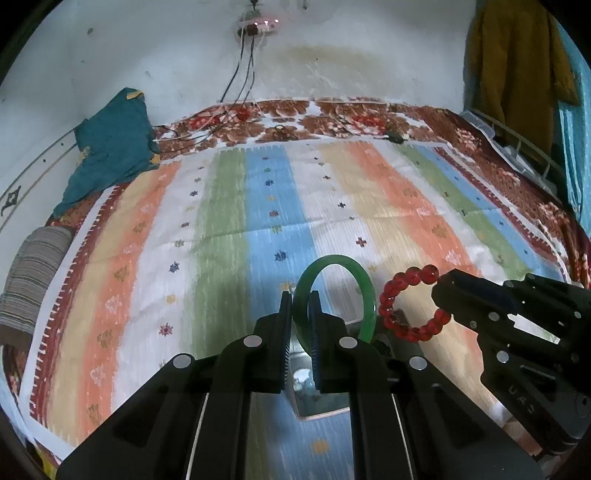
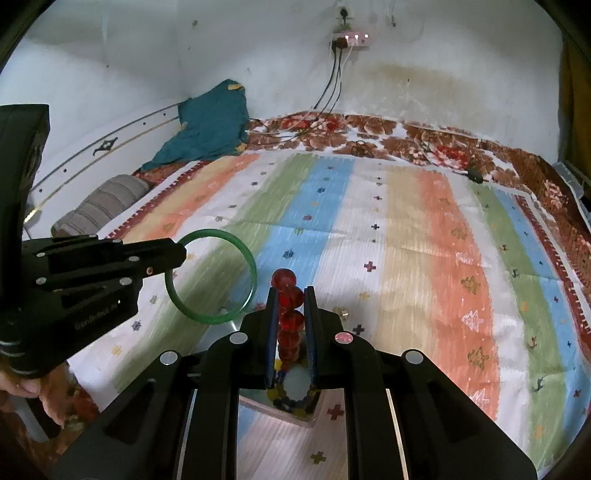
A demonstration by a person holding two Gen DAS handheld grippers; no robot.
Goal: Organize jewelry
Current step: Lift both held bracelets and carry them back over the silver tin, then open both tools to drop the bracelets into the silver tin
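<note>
My left gripper (image 1: 300,300) is shut on a green bangle (image 1: 364,282), which stands upright between its pads above the striped bedspread (image 1: 229,229). To its right, my right gripper (image 1: 441,293) holds a red bead bracelet (image 1: 391,291). In the right wrist view that gripper (image 2: 291,295) is shut on the red bead bracelet (image 2: 284,278), whose beads run down between the pads. The left gripper (image 2: 181,254) comes in from the left there with the green bangle (image 2: 248,254). A small clear box (image 2: 266,408) with dark and yellow beads lies beneath; it also shows as a box (image 1: 321,415) under the left fingers.
A teal cloth (image 1: 110,147) and a striped pillow (image 1: 33,273) lie at the bed's left side. Cables (image 1: 240,74) hang from a wall power strip (image 1: 258,24) onto the far edge. A yellow garment (image 1: 517,66) hangs at the right. A person's hand (image 2: 33,391) grips the left handle.
</note>
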